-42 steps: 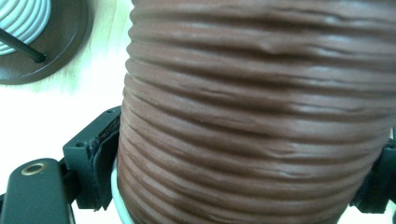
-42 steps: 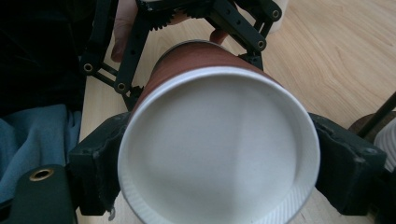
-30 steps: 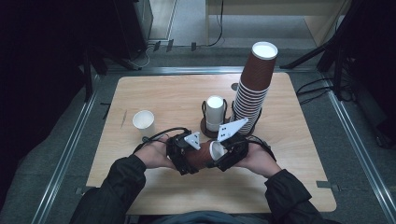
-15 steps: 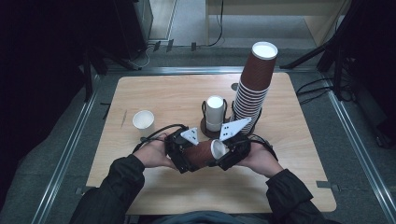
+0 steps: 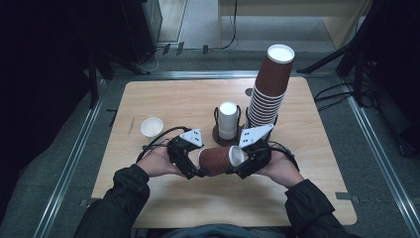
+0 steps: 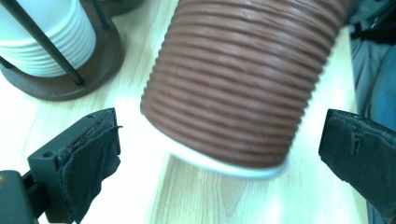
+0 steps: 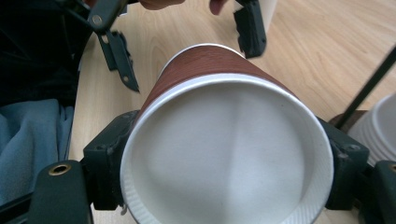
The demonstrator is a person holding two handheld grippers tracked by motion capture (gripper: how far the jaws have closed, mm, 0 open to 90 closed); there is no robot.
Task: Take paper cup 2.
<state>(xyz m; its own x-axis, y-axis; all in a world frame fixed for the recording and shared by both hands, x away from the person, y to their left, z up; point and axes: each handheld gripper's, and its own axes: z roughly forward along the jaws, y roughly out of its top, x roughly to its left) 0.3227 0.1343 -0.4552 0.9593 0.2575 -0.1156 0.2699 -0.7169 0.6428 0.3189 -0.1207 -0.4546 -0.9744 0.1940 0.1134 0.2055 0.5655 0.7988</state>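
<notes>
Since the earlier frame my left tongs (image 5: 198,166) had closed in, jaws spread around the brown cup's (image 5: 218,159) base. My right tongs (image 5: 241,163) clamped its rim, lower centre above the table (image 5: 297,124). Handover unfinished.

Table: light wood top (image 5: 163,99) with rounded corners, standing in the middle of the room.
Floor: grey carpet (image 5: 381,163) on all sides of the table.
Rails: metal strips (image 5: 69,163) on the floor, just beside the table's left, far and right edges.
Cables: black ones (image 5: 332,91) on the floor right of the table.
Furniture: pale wooden unit (image 5: 297,10) beyond the table.
Light: dim; dark at both sides of the table.
</notes>
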